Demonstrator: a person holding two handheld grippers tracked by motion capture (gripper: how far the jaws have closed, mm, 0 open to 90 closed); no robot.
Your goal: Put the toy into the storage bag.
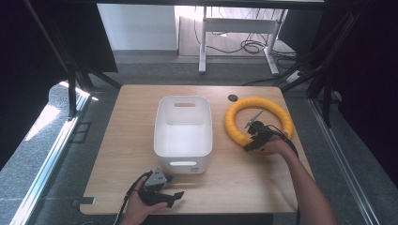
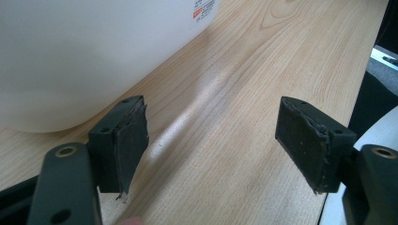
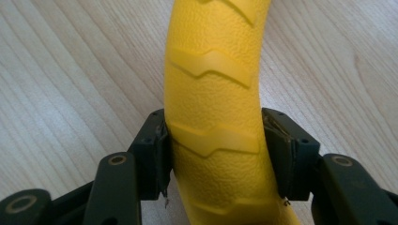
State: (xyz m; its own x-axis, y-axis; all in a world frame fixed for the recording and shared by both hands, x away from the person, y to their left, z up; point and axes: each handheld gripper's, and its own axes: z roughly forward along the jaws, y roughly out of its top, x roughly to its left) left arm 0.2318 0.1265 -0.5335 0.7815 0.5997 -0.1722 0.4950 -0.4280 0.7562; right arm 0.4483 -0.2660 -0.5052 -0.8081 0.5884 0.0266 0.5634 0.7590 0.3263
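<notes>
Table (image 1: pixel 234 183): light wood, seen from above. White bin (image 1: pixel 183 133) stands at centre of the high view, open top, handle slots in its near and far walls.

Yellow ring (image 1: pixel 233 126): lies flat on the table at right of centre in the high view, just beside the bin's right wall, apart from it. Surface is textured with raised chevron ribs, clear in the right gripper view (image 3: pixel 213 93).

Right hand-held gripper (image 1: pixel 256 136): sits at the lower part of the ring in the high view, over the ring's near arc. In the right gripper view (image 3: pixel 216 154) its two black jaws stand one on each side of the ring's tube, pads against the yellow surface, pinching it. The ring runs up the middle of that frame from bottom centre to the top edge.

Left hand-held gripper (image 1: pixel 173 198): lower left of centre in the high view, near the table's front edge, just below the bin's near wall. In the left gripper view (image 2: pixel 211 145) the jaws are spread wide with bare wood between them; the bin's white wall (image 2: pixel 84 51) occupies the upper left of that frame. Well apart from the ring.
</notes>
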